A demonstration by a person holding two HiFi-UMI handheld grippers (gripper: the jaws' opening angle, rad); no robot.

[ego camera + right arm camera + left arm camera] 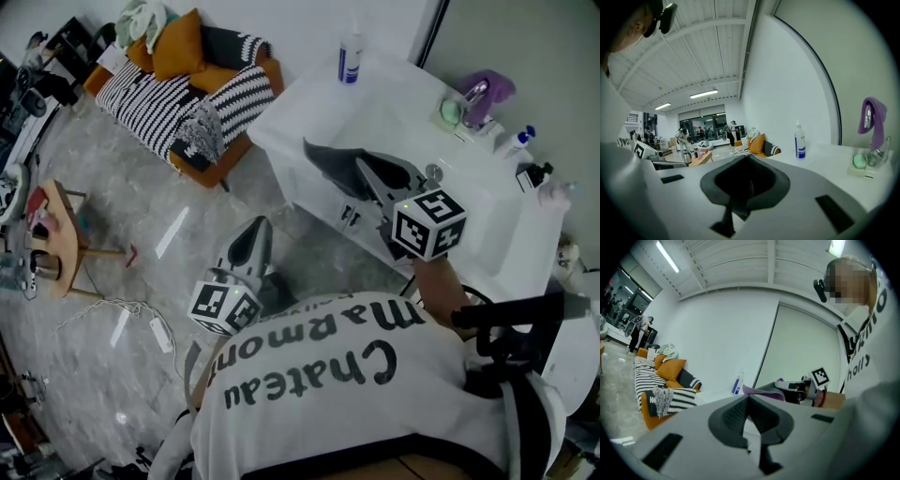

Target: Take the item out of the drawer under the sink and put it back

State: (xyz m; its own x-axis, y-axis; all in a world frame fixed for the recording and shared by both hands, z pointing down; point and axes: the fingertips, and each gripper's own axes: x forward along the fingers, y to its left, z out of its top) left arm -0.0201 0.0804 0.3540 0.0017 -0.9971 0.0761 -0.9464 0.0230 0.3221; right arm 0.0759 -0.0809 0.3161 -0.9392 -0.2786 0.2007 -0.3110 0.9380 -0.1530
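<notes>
My right gripper [323, 155] hangs shut and empty over the front of the white sink counter [394, 103]; in its own view the pads [745, 180] meet with nothing between them. Lower down, beside the person's white shirt, my left gripper [255, 228] is over the floor in front of the cabinet, also shut and empty, with its tips [748, 401] touching. Below the counter I see the cabinet front [349, 217]. No open drawer shows, and I cannot see the item.
On the counter stand a spray bottle [351, 58], a faucet draped with a purple cloth [487, 89] and a green soap piece [451, 111]. An orange and striped sofa [187, 84] sits left of the counter. A small wooden table [61, 239] and a cable [159, 333] are on the floor.
</notes>
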